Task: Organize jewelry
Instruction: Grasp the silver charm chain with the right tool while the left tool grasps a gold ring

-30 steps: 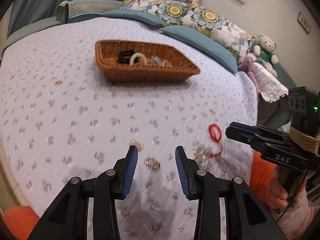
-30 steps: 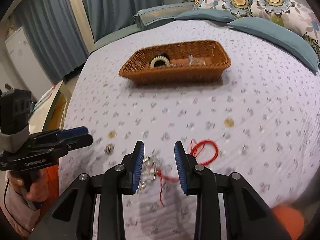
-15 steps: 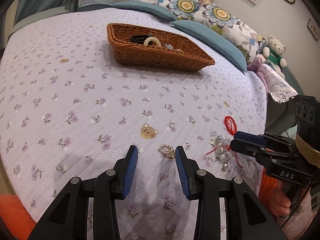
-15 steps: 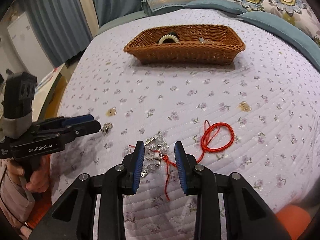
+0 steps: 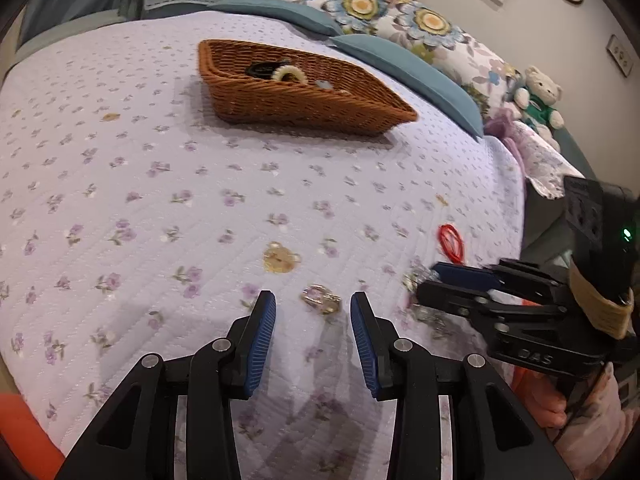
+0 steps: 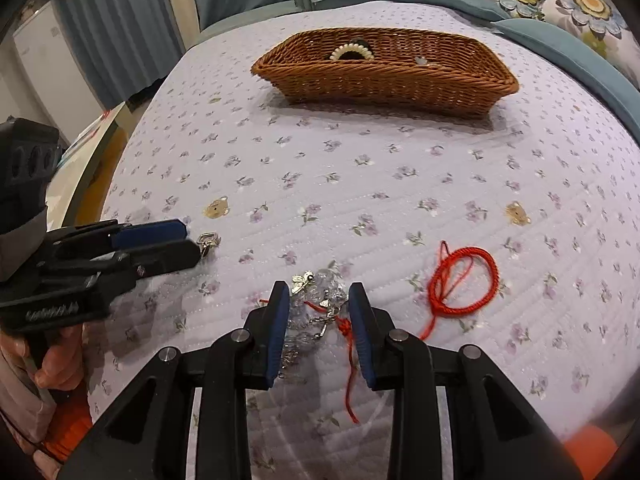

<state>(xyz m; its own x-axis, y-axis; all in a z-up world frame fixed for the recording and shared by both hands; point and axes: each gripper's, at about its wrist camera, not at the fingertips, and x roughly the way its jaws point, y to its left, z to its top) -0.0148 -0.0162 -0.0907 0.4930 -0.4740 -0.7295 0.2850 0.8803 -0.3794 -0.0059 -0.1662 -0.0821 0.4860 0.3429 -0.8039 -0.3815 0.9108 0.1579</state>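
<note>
The left gripper [image 5: 313, 312] is held open low over the quilt [image 5: 160, 184], a small gold clasp [image 5: 321, 298] lying just ahead between its fingertips, ungripped. The right gripper [image 6: 319, 300] is spread around a silver charm bracelet [image 6: 320, 300], nothing clamped. A red cord bracelet [image 6: 460, 280] lies beside; the wicker basket [image 6: 384, 80] sits well beyond.

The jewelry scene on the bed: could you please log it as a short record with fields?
surface: floral quilt on a bed
basket: wicker, far side, already holds a bead bracelet
left gripper: open, small silver clasp just ahead of its fingertips
right gripper: open, low over silver charm bracelet
red cord bracelet: loose on quilt, right of right gripper
held items: none
</note>
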